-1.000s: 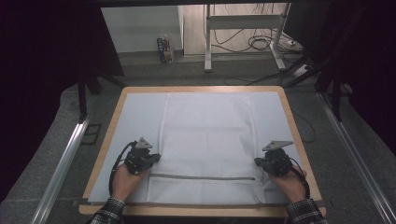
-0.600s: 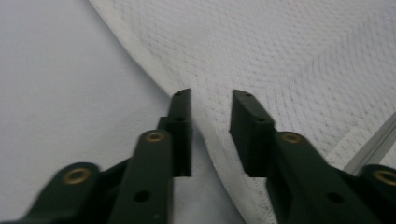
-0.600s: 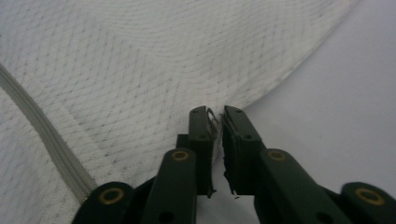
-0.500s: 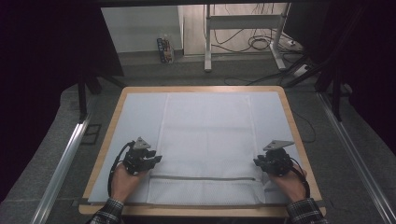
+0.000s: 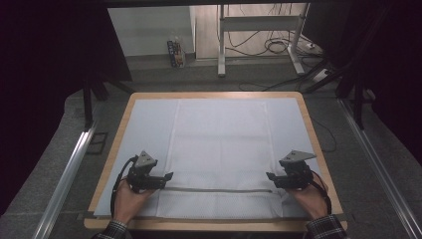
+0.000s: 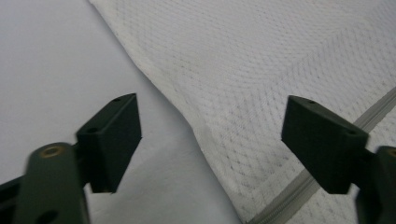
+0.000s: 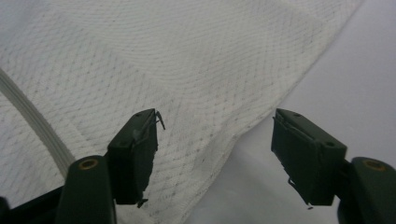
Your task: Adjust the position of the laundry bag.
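A white mesh bag (image 5: pixel 221 149) with a grey zipper (image 5: pixel 214 190) near its front edge lies flat on the pale mat (image 5: pixel 144 129). My left gripper (image 5: pixel 166 178) sits at the bag's left edge by the zipper end, and my right gripper (image 5: pixel 271 178) at the right edge. In the left gripper view my left gripper (image 6: pixel 212 107) is open, its jaws just opened, with the mesh bag (image 6: pixel 261 70) edge lying loose below them and the zipper (image 6: pixel 369 116) at the right. My right gripper (image 7: pixel 217 116) has also just opened over the mesh bag (image 7: pixel 163 56) edge; neither pad presses the mesh.
The mat covers a wooden-rimmed table (image 5: pixel 114 144). Metal rails (image 5: pixel 69 174) run along both sides of the table. Beyond the far edge stand a desk frame (image 5: pixel 259 30) and loose cables (image 5: pixel 281 47) on the floor.
Both grippers' jaws went from shut on the bag's side edges to open, letting the mesh go. The hands stayed almost where they were.
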